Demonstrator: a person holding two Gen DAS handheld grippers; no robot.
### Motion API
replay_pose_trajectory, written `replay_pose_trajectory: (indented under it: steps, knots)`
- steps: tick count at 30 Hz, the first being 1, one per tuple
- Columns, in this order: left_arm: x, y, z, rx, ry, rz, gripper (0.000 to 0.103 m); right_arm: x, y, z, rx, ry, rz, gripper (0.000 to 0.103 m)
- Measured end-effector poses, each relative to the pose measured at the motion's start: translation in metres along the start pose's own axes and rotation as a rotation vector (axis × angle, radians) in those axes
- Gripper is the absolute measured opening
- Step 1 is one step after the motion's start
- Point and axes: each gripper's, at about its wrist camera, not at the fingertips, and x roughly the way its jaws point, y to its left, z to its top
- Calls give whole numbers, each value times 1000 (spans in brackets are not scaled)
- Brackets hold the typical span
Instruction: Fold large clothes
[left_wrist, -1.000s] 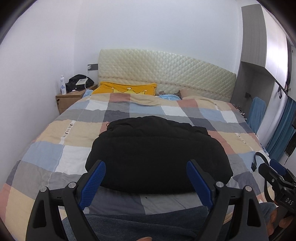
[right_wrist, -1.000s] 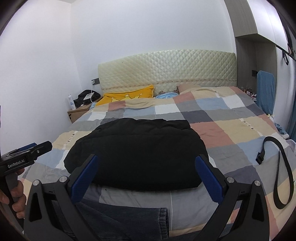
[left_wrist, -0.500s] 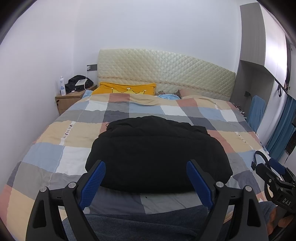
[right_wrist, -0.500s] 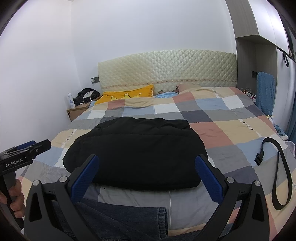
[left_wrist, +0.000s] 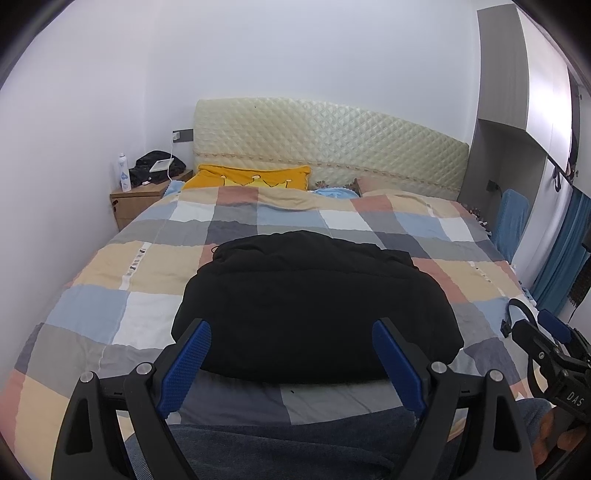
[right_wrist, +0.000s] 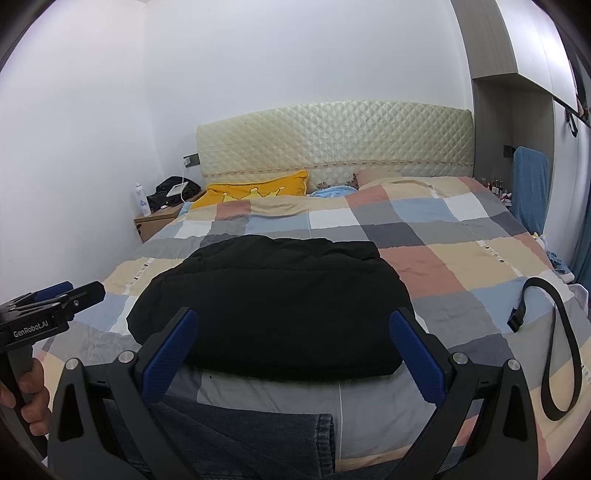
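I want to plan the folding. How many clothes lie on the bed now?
2: a black jacket mid-bed, and jeans at the near edge under the grippers. The blanket may hide more.

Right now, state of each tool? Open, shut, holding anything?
Left tool: open, holding nothing, short of the black jacket.
Right tool: open, holding nothing, also short of the jacket.

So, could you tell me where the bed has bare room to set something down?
Free: the quilt left of the black jacket, and the stretch between jacket and yellow pillow. The right is tighter, with the black belt there.
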Motion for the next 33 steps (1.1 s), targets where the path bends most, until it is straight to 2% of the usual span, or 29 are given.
replay_pose_trajectory:
  steps: [33]
  knots:
    - [-4, 8, 1, -2, 17, 14, 89, -8, 1, 4, 2, -8, -8, 103]
